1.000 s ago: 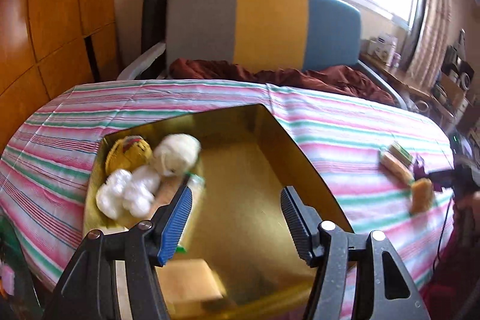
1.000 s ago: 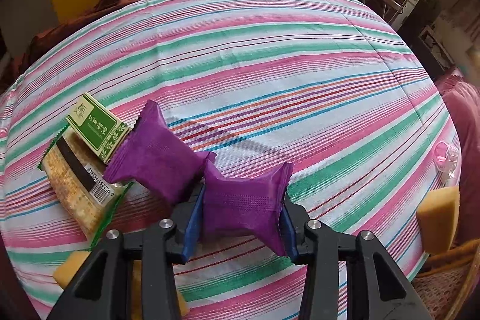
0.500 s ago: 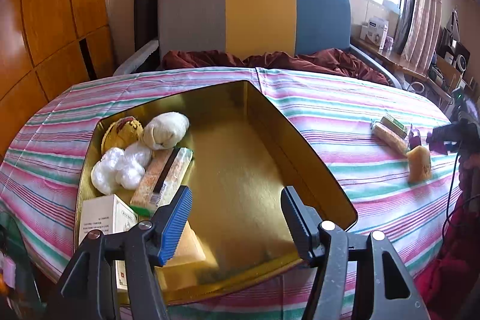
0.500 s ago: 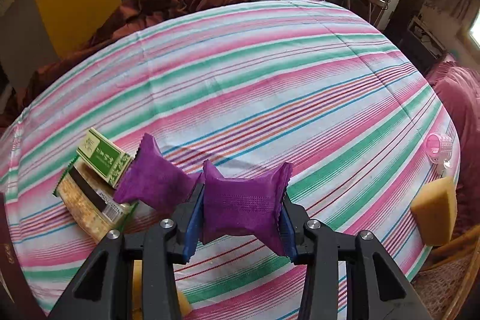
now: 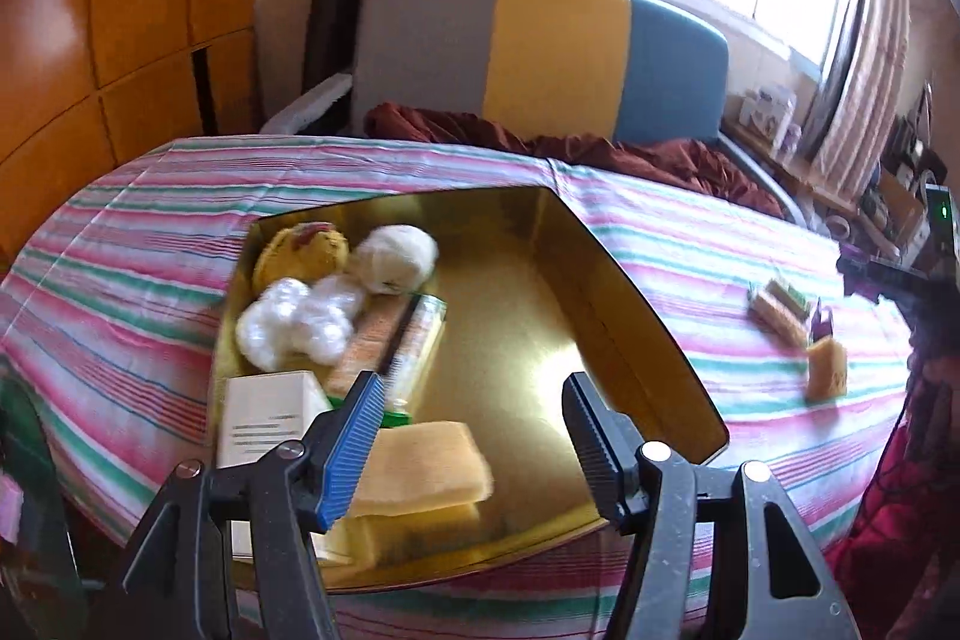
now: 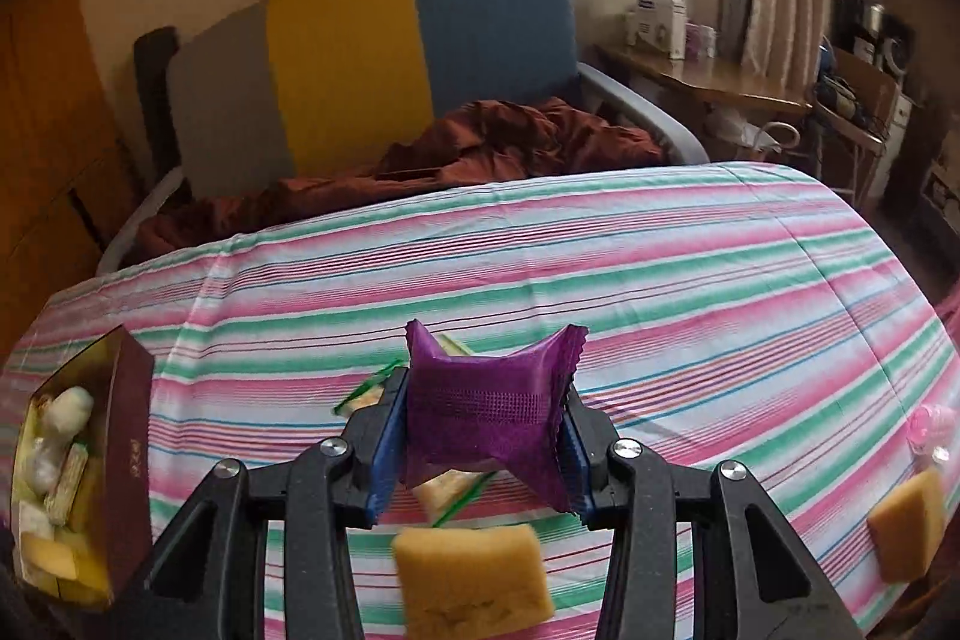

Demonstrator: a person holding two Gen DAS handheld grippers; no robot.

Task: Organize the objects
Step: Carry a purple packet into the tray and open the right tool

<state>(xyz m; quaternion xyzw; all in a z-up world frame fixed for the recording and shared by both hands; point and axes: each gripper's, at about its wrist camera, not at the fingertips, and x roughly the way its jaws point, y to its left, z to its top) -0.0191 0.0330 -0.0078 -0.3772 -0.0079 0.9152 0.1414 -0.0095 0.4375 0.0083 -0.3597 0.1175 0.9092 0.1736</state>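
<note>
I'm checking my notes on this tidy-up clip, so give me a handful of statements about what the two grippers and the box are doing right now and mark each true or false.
1. The right gripper is shut on a purple packet. True.
2. The left gripper holds a yellow sponge. False: its jaws are open and hold nothing; a yellow sponge lies in the box below.
3. The gold-lined box contains nothing. False: it holds a plush toy, a white box and other items.
4. A yellow sponge lies on the striped tablecloth under the right gripper. True.

Both wrist cams face sofa (image 5: 540, 52), sharing box (image 5: 630, 316).
</note>
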